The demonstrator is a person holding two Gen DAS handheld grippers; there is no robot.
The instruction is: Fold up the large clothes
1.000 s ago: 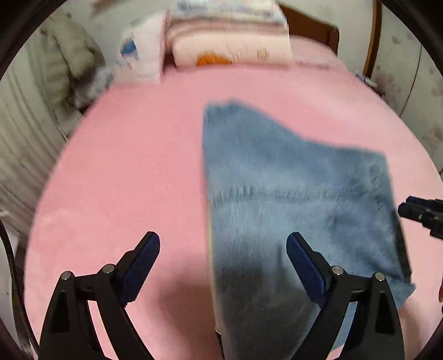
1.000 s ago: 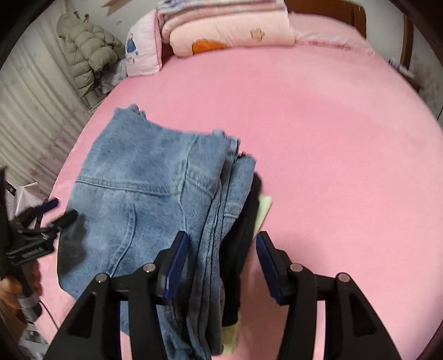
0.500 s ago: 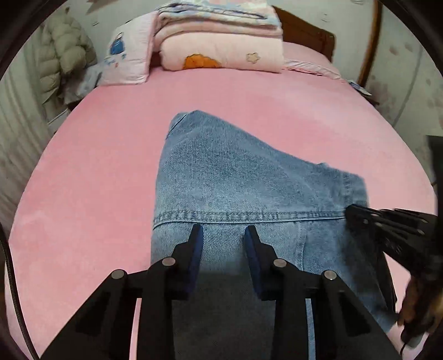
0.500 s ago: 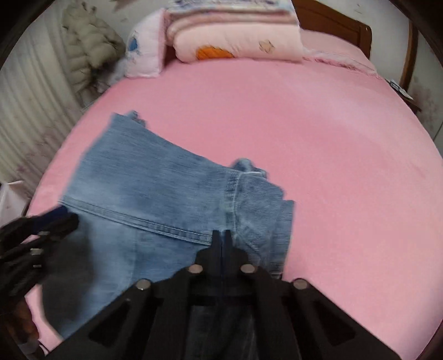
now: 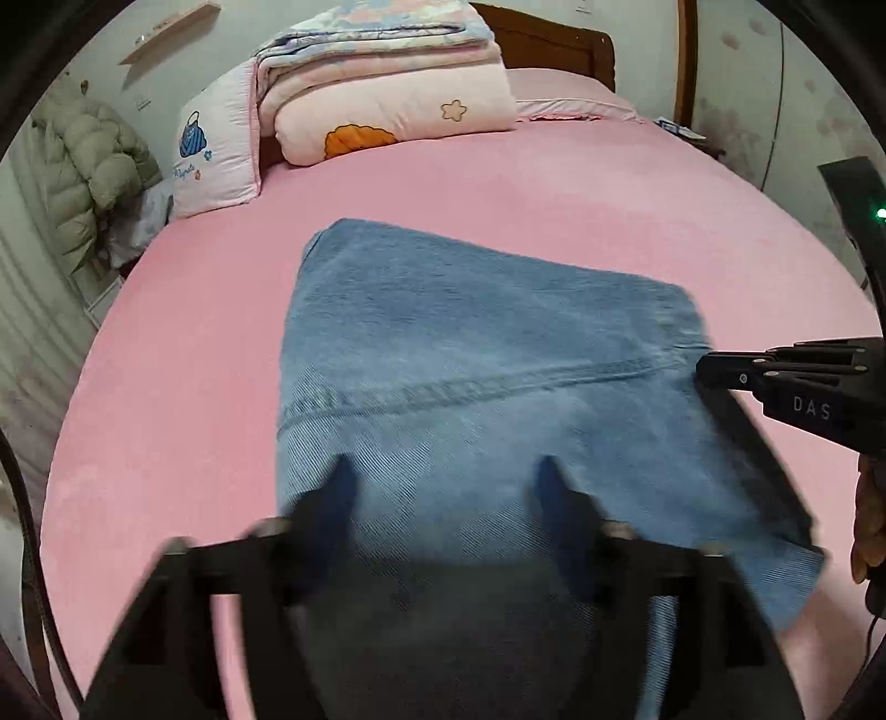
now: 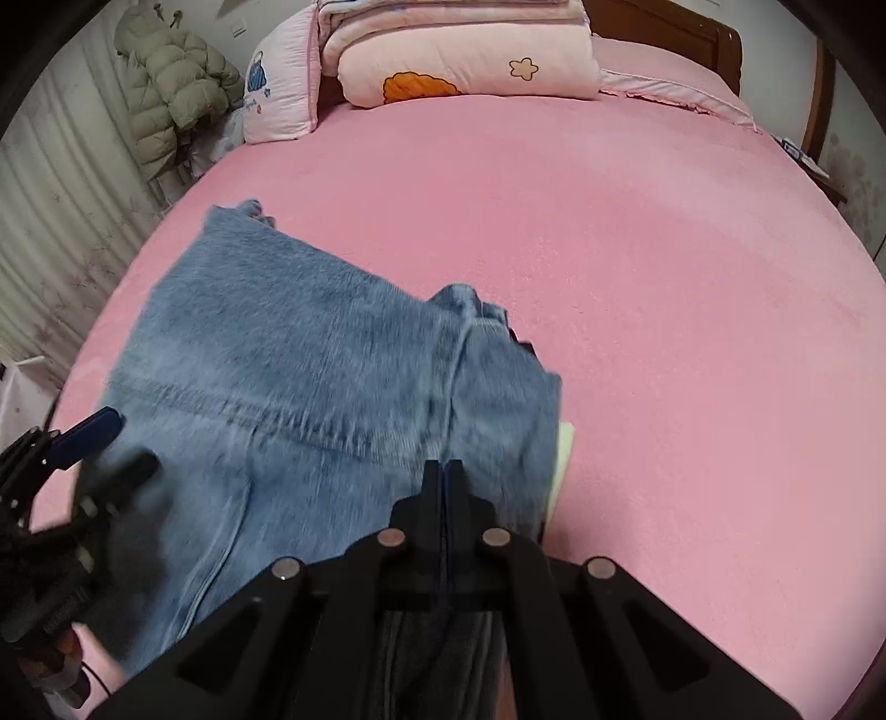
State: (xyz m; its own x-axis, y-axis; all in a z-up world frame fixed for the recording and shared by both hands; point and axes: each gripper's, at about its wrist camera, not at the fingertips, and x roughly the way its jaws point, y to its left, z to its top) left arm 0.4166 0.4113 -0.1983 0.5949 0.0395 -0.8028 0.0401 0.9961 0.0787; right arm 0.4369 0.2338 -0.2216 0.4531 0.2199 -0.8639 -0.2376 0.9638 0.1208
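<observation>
Folded blue jeans [image 5: 487, 354] lie on the pink bed [image 5: 194, 332]. My left gripper [image 5: 443, 487] is over their near edge with its jaws apart and blurred by motion; no cloth shows between the fingers. It also shows at the left of the right wrist view [image 6: 105, 448]. My right gripper [image 6: 443, 476] has its jaws pressed together at the jeans' [image 6: 310, 354] right edge, over the stacked folds; whether cloth is pinched between them I cannot tell. It shows from the side in the left wrist view [image 5: 714, 371].
A folded pink quilt [image 5: 387, 105] and a pillow [image 5: 216, 149] lie at the head of the bed against a wooden headboard [image 6: 664, 27]. A puffy green jacket [image 6: 177, 83] hangs at the left. A pale label [image 6: 562, 459] sticks out under the jeans' right edge.
My left gripper's jaws have opened wider than half a second ago. My right gripper, open a second ago, closed at the jeans' right edge and stays shut.
</observation>
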